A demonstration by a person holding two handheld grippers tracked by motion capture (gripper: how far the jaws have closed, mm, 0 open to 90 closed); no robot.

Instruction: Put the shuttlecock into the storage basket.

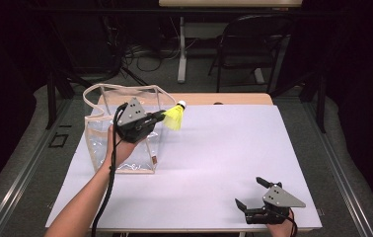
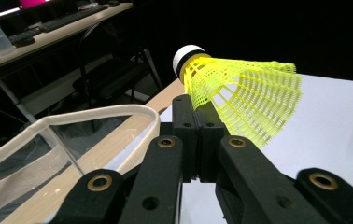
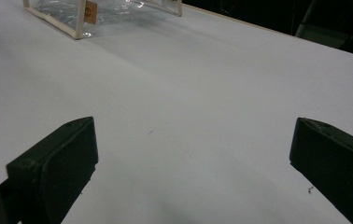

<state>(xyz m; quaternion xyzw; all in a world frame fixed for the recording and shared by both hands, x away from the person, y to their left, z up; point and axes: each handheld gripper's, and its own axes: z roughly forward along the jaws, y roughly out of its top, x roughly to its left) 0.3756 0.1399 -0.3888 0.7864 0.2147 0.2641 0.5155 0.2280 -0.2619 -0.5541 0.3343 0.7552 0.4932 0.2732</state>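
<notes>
High view: your left tongs (image 1: 164, 116) pinched the yellow shuttlecock (image 1: 174, 117) at the bag's (image 1: 120, 148) right rim.
Its skirt pointed right and its cork away, with the bag's open mouth just left and below; your right tongs (image 1: 250, 193) rested spread, well apart, on the white table (image 1: 234, 148); the room beyond was dark.

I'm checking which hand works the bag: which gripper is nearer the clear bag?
Left. The left gripper hangs above the clear bag, holding a yellow shuttlecock; the right gripper waits open at the table's near right.
</notes>
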